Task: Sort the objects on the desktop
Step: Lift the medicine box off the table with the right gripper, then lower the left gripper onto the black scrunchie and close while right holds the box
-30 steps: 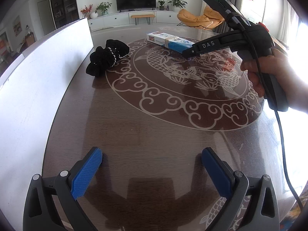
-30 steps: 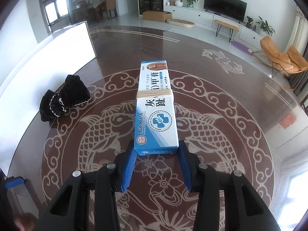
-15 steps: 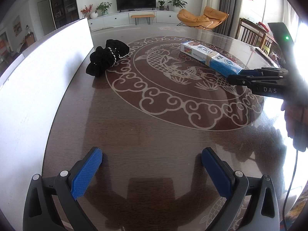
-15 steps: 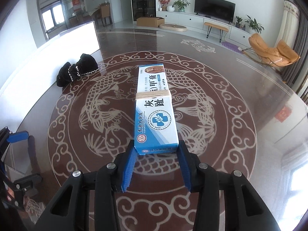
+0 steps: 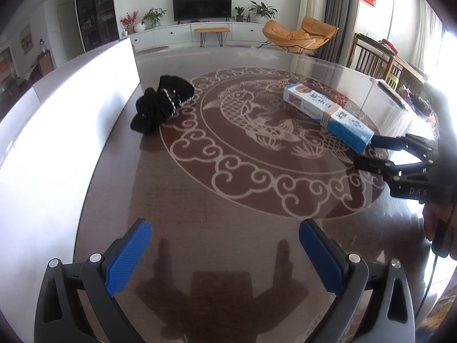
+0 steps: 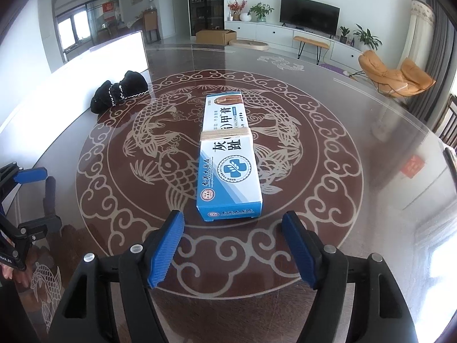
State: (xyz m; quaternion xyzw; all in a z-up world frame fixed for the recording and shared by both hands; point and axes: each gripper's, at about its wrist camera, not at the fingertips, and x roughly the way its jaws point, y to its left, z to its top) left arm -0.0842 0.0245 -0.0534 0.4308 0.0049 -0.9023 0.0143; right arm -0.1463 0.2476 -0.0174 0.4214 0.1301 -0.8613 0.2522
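Observation:
A long blue-and-white carton with a rubber band round its middle lies flat on the patterned table. My right gripper is just behind the carton's near end. Its jaws are opening, and the blue pads stand clear of the carton on both sides. The left wrist view has the same carton at the right, with the right gripper at its end. A black cloth bundle lies at the far left. My left gripper hangs open over bare table, nothing between its fingers.
A tall white board runs along the table's left edge, close to the black bundle. A person's hand holds the right gripper's handle. The left gripper shows at the left edge of the right wrist view.
The right gripper carried the carton across the table to the right side, and its pads have now come off the carton's sides. The left gripper has kept still and open.

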